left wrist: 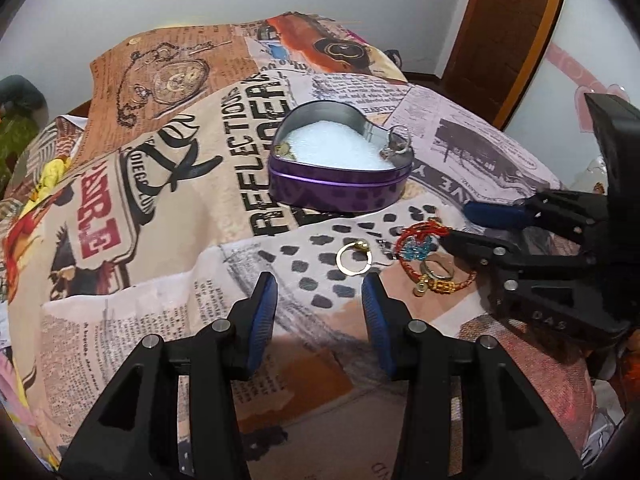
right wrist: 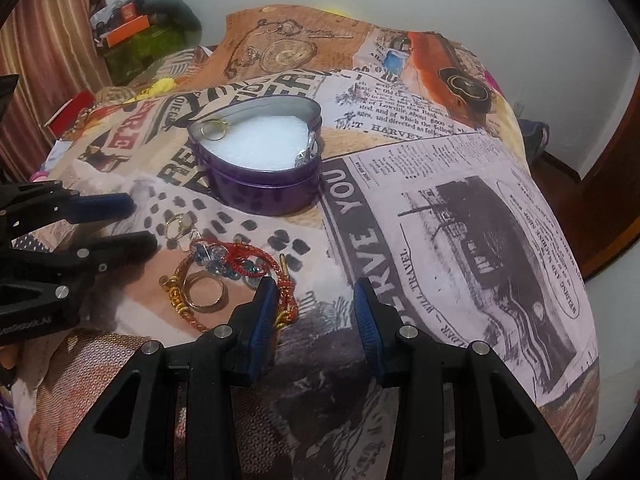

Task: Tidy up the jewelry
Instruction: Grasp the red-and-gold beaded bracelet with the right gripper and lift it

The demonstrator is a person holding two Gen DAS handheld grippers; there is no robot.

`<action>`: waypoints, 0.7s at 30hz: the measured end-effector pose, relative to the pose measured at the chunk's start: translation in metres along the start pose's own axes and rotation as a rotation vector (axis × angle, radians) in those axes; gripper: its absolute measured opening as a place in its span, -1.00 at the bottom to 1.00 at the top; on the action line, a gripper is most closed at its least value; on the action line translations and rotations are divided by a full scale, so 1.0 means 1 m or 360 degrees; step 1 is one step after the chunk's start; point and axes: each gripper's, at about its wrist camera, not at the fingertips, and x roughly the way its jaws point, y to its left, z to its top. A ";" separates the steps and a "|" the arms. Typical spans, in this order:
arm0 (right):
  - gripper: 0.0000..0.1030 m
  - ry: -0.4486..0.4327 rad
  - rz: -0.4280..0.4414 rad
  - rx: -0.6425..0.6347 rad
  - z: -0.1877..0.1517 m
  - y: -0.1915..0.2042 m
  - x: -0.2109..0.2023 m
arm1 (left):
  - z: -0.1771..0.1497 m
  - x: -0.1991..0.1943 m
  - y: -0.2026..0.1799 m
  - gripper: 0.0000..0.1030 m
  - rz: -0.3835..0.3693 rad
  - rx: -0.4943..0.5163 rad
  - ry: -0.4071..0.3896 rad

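A purple heart-shaped tin (left wrist: pixel 340 190) (right wrist: pixel 266 192) with white foam stands open on the printed cloth. It holds a gold ring (right wrist: pixel 214 128) at one side and a silver piece (right wrist: pixel 309 150) (left wrist: pixel 396 146) at the other. In front of it lie a gold hoop ring (left wrist: pixel 354 259) (right wrist: pixel 178 226), a red braided bracelet with blue beads (left wrist: pixel 420 242) (right wrist: pixel 244 268) and a gold band ring (right wrist: pixel 206 294) (left wrist: pixel 436 270). My left gripper (left wrist: pixel 320 308) (right wrist: pixel 132 222) is open just before the hoop ring. My right gripper (right wrist: pixel 316 316) (left wrist: pixel 456 222) is open beside the bracelet.
The printed newspaper-pattern cloth (right wrist: pixel 460 200) covers a rounded surface that falls away at its edges. A brown wooden door (left wrist: pixel 508 32) stands at the back right. Curtains and clutter with an orange box (right wrist: pixel 128 28) lie at the far left.
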 end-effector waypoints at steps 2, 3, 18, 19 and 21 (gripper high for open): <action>-0.54 -0.0010 0.0005 -0.0024 0.000 0.004 0.001 | 0.001 0.001 -0.002 -0.15 -0.0010 0.0010 0.0001; -0.61 -0.0013 0.0011 -0.0030 0.001 0.005 0.002 | 0.001 0.002 -0.003 -0.15 -0.0011 0.0015 0.0001; -0.86 -0.0101 0.0041 0.0066 0.007 0.000 -0.018 | 0.010 0.012 -0.009 -0.30 -0.0104 0.0025 0.0000; -0.86 -0.0116 0.0040 0.0065 0.009 0.000 -0.022 | 0.011 0.013 -0.010 -0.37 -0.0108 0.0025 0.0001; -0.86 -0.0141 0.0039 0.0061 0.012 0.000 -0.027 | 0.012 0.014 -0.014 -0.52 -0.0115 0.0040 0.0004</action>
